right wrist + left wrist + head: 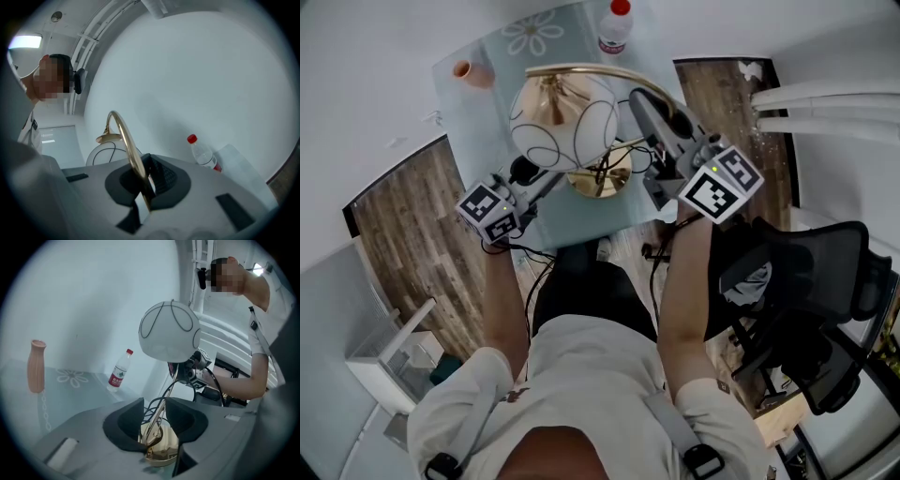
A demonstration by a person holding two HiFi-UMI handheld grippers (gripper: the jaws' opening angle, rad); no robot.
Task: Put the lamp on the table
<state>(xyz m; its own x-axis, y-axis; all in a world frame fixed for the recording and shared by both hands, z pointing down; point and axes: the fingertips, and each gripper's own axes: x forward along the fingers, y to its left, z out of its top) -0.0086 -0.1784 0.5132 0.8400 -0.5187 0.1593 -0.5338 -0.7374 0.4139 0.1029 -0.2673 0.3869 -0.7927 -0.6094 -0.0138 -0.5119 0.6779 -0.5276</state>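
Water bottle [616, 25], pink vase [472, 72], black office chair [825, 309].

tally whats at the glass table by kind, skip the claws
lamp: 1
water bottle: 1
vase: 1
total: 3

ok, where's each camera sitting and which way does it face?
Head view: on person's head, facing steeply down at lamp, table; arms, torso, left gripper, right gripper show.
Left gripper view: rides left gripper, looks past open jaws at lamp base, bottle; torso beyond.
Right gripper view: rides right gripper, jaws shut on lamp, faces wall.
Shared: lamp, bottle in all.
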